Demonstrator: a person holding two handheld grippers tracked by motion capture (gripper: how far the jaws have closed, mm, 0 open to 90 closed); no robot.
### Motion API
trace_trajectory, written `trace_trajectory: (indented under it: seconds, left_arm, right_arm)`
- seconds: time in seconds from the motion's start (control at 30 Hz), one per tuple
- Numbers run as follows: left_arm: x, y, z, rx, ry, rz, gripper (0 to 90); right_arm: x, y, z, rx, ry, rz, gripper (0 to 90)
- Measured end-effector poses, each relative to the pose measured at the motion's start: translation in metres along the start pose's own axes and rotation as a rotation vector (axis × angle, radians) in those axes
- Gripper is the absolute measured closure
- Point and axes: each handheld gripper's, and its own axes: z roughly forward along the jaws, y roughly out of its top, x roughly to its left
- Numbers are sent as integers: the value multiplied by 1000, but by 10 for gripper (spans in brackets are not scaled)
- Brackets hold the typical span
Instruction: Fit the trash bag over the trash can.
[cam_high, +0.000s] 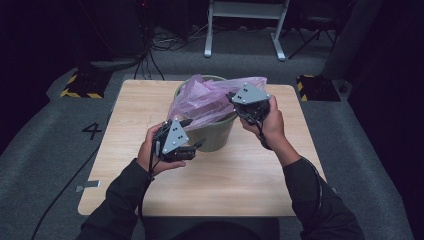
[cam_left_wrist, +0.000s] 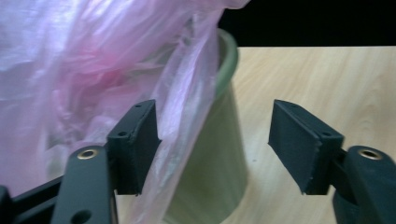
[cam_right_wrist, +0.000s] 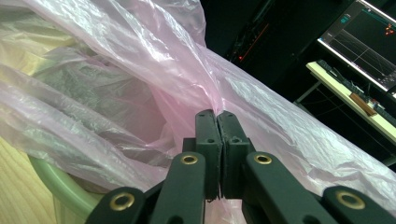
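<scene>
So this is lining a bin with a bag, and I'd say it's roughly halfway. The pink bag (cam_high: 210, 100) is already sitting in the green bin (cam_high: 212, 135) in the middle of the worktop (cam_high: 130, 175), but it's bunched up and sticking out the top rather than folded neatly over the rim. That pulling-down bit looks like what's left.

Left side first: the left claw (cam_high: 192, 145) is down by the near-left side of the bin with its jaws apart. It's got nothing pinched yet; a flap of the bag hangs just in front of one jaw, and the bin wall sits in the gap between them.

Right side: the right claw (cam_high: 234, 100) is up at the bin's far-right rim, clamped tight on a fold of the bag.

On the views: the high one gives you the whole layout, both hands and the bin. The left claw's camera is the one that shows the open gap and how the plastic drapes down the outside of the bin. The right claw's camera shows the pinch itself, plastic gathered right into the closed jaws.
</scene>
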Motion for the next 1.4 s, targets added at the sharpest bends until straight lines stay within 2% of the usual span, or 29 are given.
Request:
trace_trajectory:
  seconds: [0.1,0.13,0.2,0.3,0.37,0.43,0.53,0.67,0.77,0.87,1.03,1.4]
  left_arm:
    - [2,-1,0,17,77,38,511]
    - [3,-2,-1,19,93,40,568]
    - [9,-5,-1,16,80,19,649]
    - [14,-10,-3,18,66,20,815]
    - [16,-13,-4,17,38,15,888]
    - [16,-15,-5,30,8,26,899]
    - [15,-20,-6,70,-26,70,900]
    - [17,-28,-11,82,-90,76,900]
    - [19,-32,-15,87,-114,83,900]
    - [21,-35,-20,90,-133,86,900]
    - [24,-39,-28,102,-160,101,900]
    - [33,-52,-45,126,-191,107,900]
  right_arm:
    - [1,1,0,-1,7,0,888]
    - [1,1,0,0,7,-1,887]
    - [2,2,-1,0,9,-2,885]
    - [3,2,-1,4,9,-7,885]
    - [2,2,0,10,9,-8,885]
    - [-1,2,1,20,8,-5,885]
    - [-7,2,2,36,-3,5,884]
    - [-17,2,4,68,-24,18,884]
    - [-24,4,7,95,-37,20,885]
    - [-31,6,11,129,-59,5,884]
    - [-42,5,18,183,-81,11,884]
    - [-65,-7,33,264,-90,60,881]
